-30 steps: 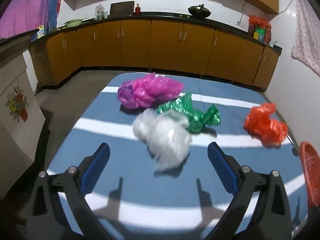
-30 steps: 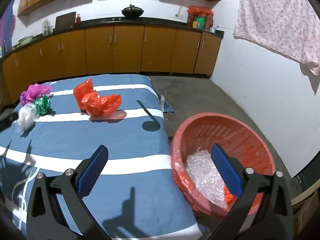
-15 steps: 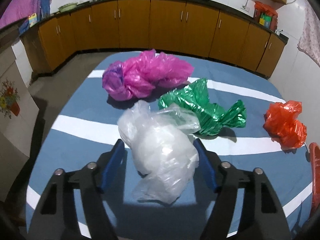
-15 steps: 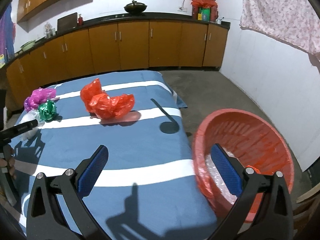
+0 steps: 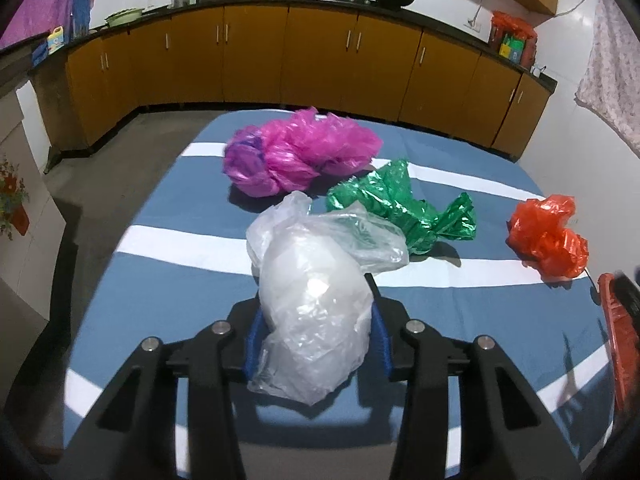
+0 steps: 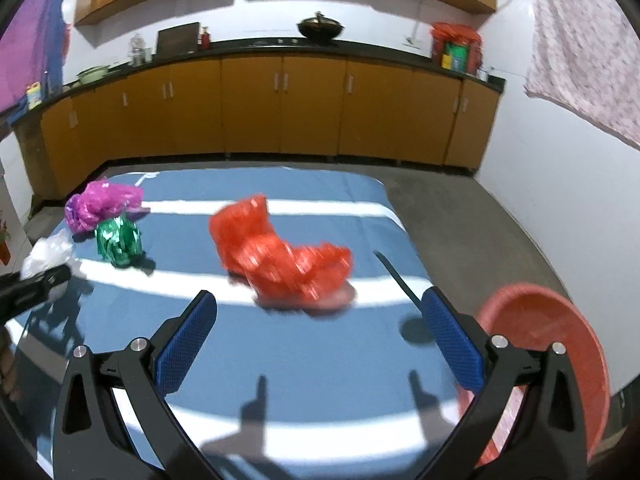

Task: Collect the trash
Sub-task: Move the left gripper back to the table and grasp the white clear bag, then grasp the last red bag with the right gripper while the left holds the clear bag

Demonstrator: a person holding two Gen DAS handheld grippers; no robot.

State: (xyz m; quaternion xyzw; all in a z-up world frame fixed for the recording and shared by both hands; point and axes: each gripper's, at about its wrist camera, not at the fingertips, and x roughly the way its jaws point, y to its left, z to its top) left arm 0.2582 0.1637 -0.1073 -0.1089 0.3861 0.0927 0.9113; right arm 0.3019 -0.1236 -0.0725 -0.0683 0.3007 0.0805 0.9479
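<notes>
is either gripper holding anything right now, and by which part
The left gripper is shut on the clear plastic bag, pinching its lower bulk. The right gripper is open, holding nothing.

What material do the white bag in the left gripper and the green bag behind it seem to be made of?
White bag: thin plastic film, milky and half see-through with a soft sheen; it crumples loosely between the left gripper pads. Green bag: glossy, perhaps metallic plastic film; its sharp creases give bright glints. Neither can be confirmed by look alone.
</notes>
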